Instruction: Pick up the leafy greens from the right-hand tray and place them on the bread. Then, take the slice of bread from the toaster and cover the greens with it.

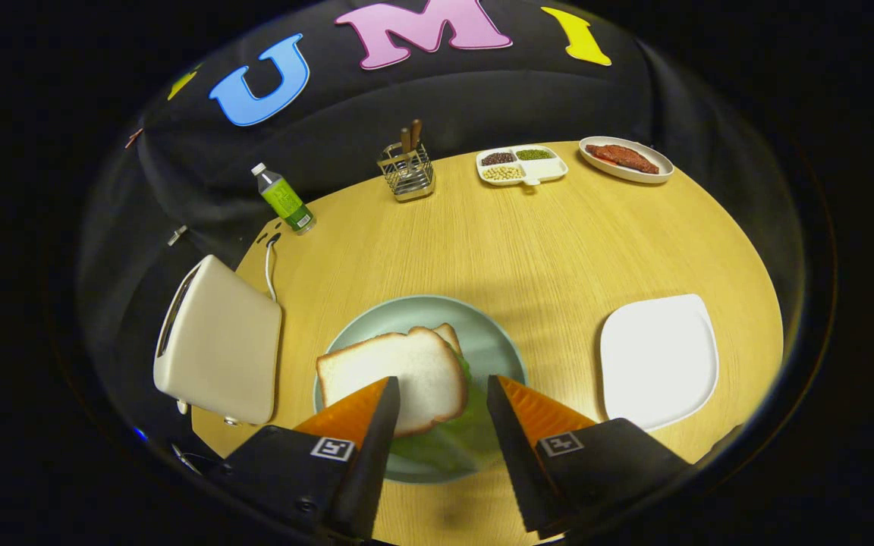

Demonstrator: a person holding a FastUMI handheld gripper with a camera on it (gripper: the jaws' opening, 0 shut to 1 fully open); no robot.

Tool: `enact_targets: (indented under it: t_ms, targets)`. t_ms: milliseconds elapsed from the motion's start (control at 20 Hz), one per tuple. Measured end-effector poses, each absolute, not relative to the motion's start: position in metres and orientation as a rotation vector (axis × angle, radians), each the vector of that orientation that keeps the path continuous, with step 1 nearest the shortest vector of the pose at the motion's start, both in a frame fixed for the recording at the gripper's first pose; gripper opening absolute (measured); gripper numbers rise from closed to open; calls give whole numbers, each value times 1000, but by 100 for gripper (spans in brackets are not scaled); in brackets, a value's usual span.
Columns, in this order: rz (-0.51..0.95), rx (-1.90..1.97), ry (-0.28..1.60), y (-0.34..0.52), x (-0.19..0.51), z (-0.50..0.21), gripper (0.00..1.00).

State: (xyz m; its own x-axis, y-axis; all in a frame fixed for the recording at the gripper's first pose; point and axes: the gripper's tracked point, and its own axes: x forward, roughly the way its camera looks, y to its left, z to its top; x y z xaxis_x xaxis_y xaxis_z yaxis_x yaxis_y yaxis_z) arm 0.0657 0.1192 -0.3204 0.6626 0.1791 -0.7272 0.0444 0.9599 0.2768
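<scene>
A pale green plate [422, 311] lies on the wooden table just ahead of my fingers. On it a slice of bread [395, 375] rests on top of leafy greens [448, 444], and the edge of a second slice [450, 335] peeks out beneath at the far side. The greens stick out from under the top slice toward me. My gripper [443, 390] hovers above the near part of the plate, open, with nothing between its fingers. The cream toaster [217, 353] stands left of the plate. To the right of the plate lies the white square tray [657, 360], bare.
At the table's far side stand a green-labelled bottle [284, 199], a wire holder with utensils [409, 171], a divided dish of beans [522, 164] and an oval plate with meat [625, 158]. A white cord [269, 265] runs behind the toaster.
</scene>
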Motion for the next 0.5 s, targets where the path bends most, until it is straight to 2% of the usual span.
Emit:
enact_targets:
  t_ms: [50,150,500]
  targets:
    - [65,270,835,113,67,-317,89]
    - [41,253,794,101,69,-303,99]
    - [-39,139,531,48,72,-203,99]
